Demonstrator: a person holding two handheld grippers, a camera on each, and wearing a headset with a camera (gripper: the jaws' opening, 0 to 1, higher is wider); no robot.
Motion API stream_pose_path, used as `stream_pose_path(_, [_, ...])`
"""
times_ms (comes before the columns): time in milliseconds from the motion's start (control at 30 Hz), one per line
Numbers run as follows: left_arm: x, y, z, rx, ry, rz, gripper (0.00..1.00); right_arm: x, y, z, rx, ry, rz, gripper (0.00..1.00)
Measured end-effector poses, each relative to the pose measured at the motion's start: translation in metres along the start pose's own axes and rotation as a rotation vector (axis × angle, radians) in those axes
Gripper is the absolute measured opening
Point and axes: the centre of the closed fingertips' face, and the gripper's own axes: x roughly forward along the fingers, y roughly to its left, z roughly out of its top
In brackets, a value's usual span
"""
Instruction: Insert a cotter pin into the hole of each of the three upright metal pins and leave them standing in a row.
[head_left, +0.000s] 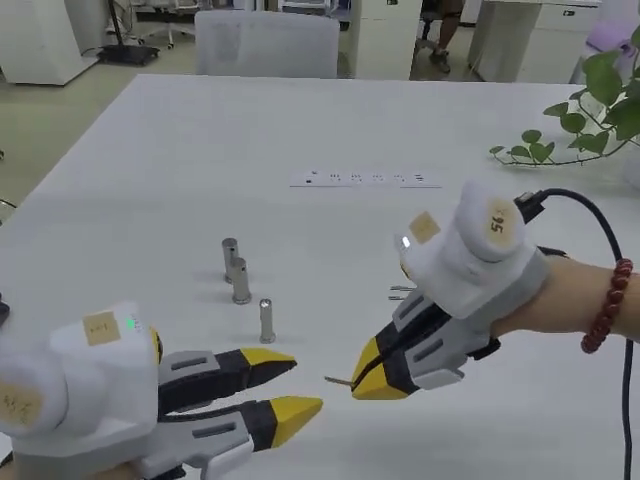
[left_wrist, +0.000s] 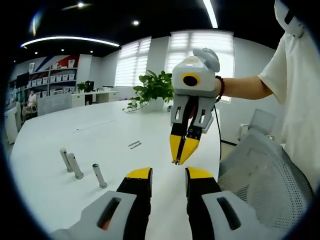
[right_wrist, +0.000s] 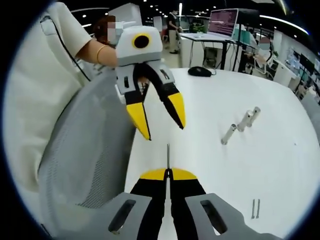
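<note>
Three upright metal pins (head_left: 241, 281) (left_wrist: 75, 166) (right_wrist: 244, 121) stand in a short row on the white table (head_left: 330, 130). My right gripper (head_left: 368, 384) (left_wrist: 180, 154) (right_wrist: 169, 173) is shut on a thin cotter pin (head_left: 338, 381) (right_wrist: 168, 155) that sticks out past its tips; it hovers to the right of the nearest metal pin (head_left: 266, 320). My left gripper (head_left: 292, 387) (left_wrist: 169, 175) (right_wrist: 161, 121) is open and holds nothing, low at the front left, its tips facing the right gripper. Two spare cotter pins (head_left: 401, 292) (left_wrist: 134, 144) (right_wrist: 255, 208) lie flat on the table.
A flush socket strip (head_left: 365, 179) sits mid-table. A leafy potted plant (head_left: 585, 115) (left_wrist: 156, 89) stands at the far right edge. A grey mesh chair (left_wrist: 265, 175) (right_wrist: 85, 150) is at the near side by the person. A black cable (head_left: 600, 230) trails from the right gripper.
</note>
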Motion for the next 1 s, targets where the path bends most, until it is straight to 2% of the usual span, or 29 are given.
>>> stream_pose_path(100, [-0.002, 0.009, -0.002, 0.001, 0.0, 0.035, 0.26, -0.001, -0.008, 0.001, 0.007, 0.003, -0.013, 0.03])
stream_pose_path(200, [-0.004, 0.025, -0.002, -0.008, -0.008, 0.091, 0.26, -0.002, -0.015, 0.003, 0.018, 0.011, -0.026, 0.03])
stream_pose_path(333, [-0.005, 0.041, -0.003, -0.015, -0.009, 0.136, 0.26, -0.001, -0.024, 0.002, 0.04, 0.021, -0.038, 0.03])
stream_pose_path(500, [-0.003, 0.055, -0.002, -0.016, -0.009, 0.179, 0.29, 0.001, -0.035, 0.003, 0.065, 0.033, -0.051, 0.03])
stream_pose_path(800, [0.006, 0.081, -0.012, 0.004, 0.022, 0.247, 0.32, 0.007, -0.054, 0.003, 0.099, 0.065, -0.066, 0.03])
stream_pose_path(1000, [0.012, 0.099, -0.021, 0.006, 0.052, 0.287, 0.31, 0.01, -0.067, 0.003, 0.157, 0.092, -0.08, 0.03])
